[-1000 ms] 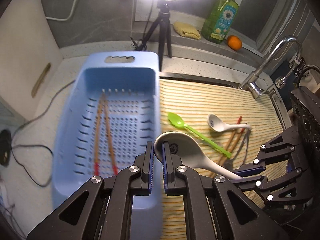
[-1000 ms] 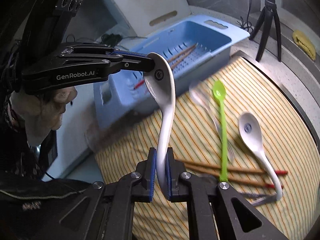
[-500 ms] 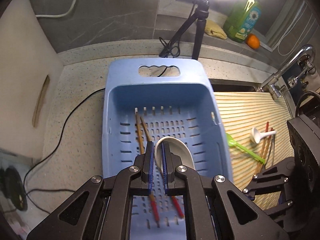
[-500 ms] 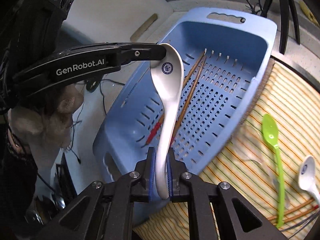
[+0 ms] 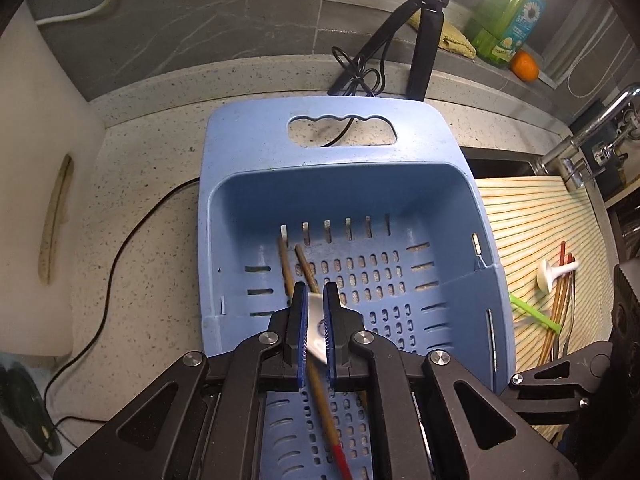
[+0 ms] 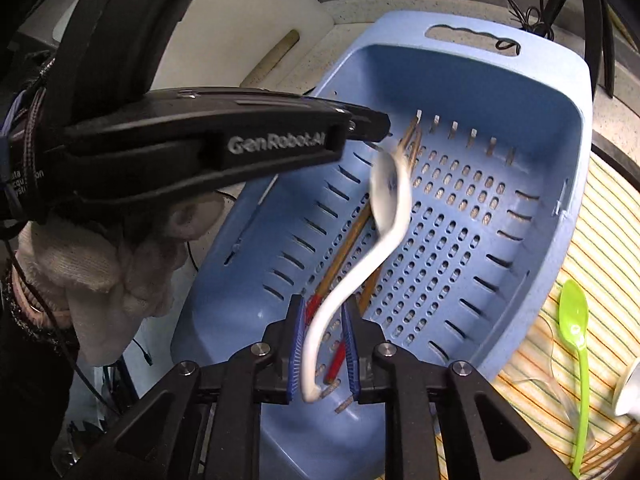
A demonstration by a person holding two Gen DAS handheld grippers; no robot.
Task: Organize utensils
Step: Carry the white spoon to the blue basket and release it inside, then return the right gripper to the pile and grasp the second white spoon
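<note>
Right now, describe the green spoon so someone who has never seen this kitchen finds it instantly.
Find the big blue perforated basket on the counter; a striped mat lies beside it. On that mat, near the basket wall, lies the green spoon, the only lime-coloured utensil, next to a white spoon and brown chopsticks.

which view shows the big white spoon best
The right wrist view: the white spoon shows from blurred bowl to handle end above the blue basket. The left wrist view shows only a sliver between the left jaws.

White spoon blurred, over blue basket
</note>
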